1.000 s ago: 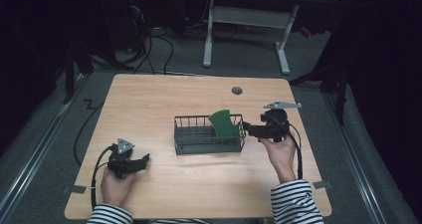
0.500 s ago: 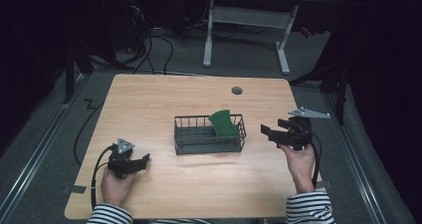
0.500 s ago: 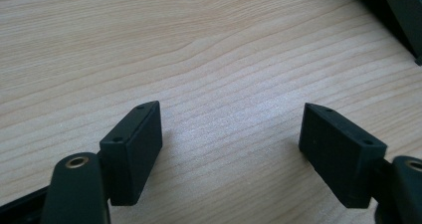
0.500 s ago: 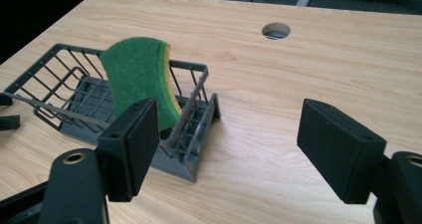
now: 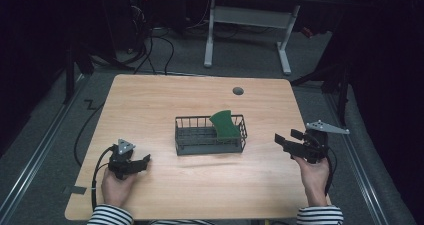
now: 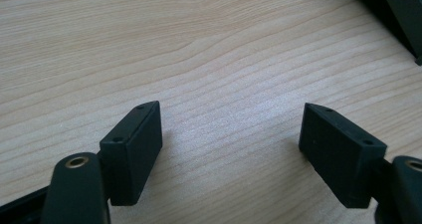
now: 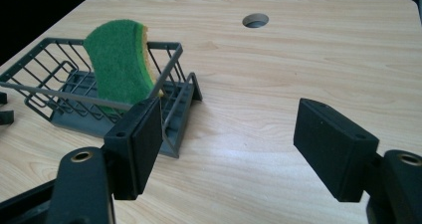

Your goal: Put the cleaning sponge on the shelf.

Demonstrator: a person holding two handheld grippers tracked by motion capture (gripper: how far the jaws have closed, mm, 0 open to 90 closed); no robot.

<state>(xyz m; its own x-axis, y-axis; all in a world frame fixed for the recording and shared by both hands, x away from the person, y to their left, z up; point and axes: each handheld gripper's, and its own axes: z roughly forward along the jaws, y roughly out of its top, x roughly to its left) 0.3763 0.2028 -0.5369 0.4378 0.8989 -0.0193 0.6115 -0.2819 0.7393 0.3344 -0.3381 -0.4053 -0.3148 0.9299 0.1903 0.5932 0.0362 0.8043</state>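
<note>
— Where's the green sponge (image 5: 225,125)?

— Leaning upright in the wire basket (image 5: 210,135), at its right end, mid-table (image 5: 150,100); yellow backing seen from the right gripper view.

— And the right gripper (image 5: 286,141)?

— Off to the basket's right, near the table edge, well apart from the sponge. Jaws wide with nothing between (just been narrowing a little, though).

— Left gripper (image 5: 142,163)?

— Low at the near-left corner, in the person's hand, jaws spread over bare wood, gripping nothing.
</note>
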